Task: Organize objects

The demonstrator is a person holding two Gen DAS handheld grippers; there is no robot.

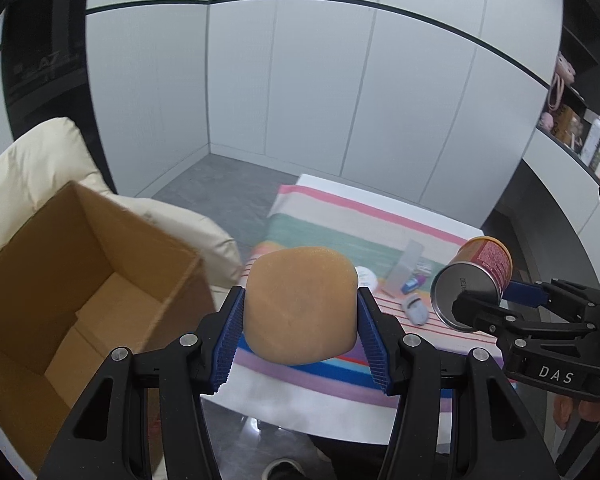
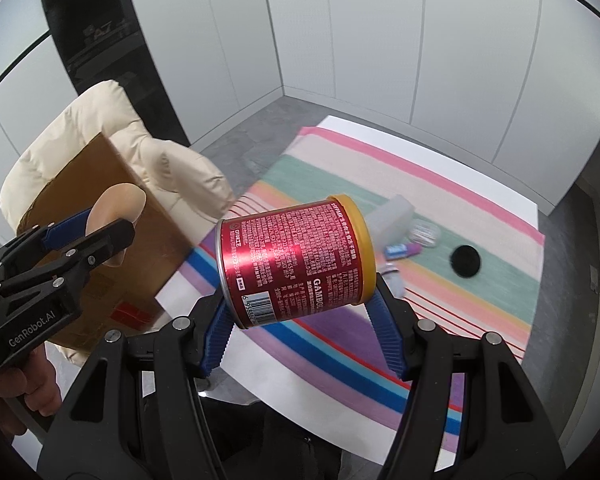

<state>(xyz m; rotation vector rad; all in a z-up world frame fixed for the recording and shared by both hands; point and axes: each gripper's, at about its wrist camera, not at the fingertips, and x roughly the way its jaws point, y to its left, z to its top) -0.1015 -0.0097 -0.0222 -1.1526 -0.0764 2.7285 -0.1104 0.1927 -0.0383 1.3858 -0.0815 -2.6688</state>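
Note:
My left gripper (image 1: 300,332) is shut on a tan, bun-shaped soft object (image 1: 300,304) and holds it in the air beside the open cardboard box (image 1: 80,280). My right gripper (image 2: 298,308) is shut on a red can (image 2: 296,260) with a yellow lid, held on its side above the striped cloth (image 2: 480,208). The can also shows in the left wrist view (image 1: 474,280), to the right. In the right wrist view the left gripper (image 2: 96,236) holds the tan object (image 2: 118,208) against the box's side (image 2: 112,264).
On the striped cloth (image 1: 340,236) lie a translucent plastic case (image 2: 392,216), a small blue and purple item (image 2: 400,250), a clear lidded case (image 2: 424,232), a black round lid (image 2: 465,262) and a pale grey item (image 1: 416,308). A cream puffy jacket (image 1: 28,168) lies behind the box.

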